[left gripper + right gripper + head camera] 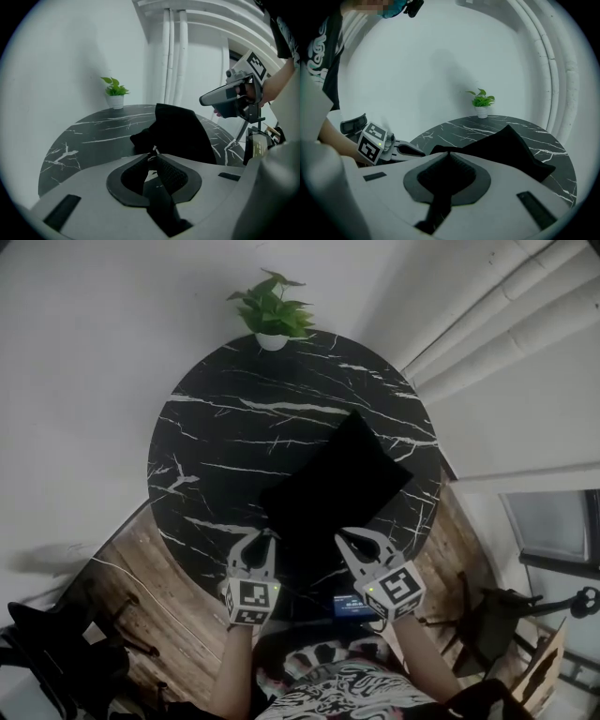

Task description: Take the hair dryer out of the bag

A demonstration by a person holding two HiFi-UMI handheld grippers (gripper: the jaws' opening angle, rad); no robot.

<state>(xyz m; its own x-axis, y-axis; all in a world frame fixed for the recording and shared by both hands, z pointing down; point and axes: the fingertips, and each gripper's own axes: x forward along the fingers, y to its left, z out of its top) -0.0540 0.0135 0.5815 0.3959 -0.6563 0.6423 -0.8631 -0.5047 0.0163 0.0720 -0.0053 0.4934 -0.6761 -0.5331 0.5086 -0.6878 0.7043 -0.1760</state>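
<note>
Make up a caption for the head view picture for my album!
Left gripper and right gripper point at a black bag on a round marble table, potted plant at its far edge.

You cannot see inside the flat black fabric bag (333, 484); its near edge melts into the round black marble table (216, 427) at lower centre; the frame's bottom edge cuts your forearms (413, 652).

One black bag (330, 486), one potted plant (272, 311), one marble table (225, 442), two grippers: left gripper (261, 536), right gripper (349, 540)
</note>
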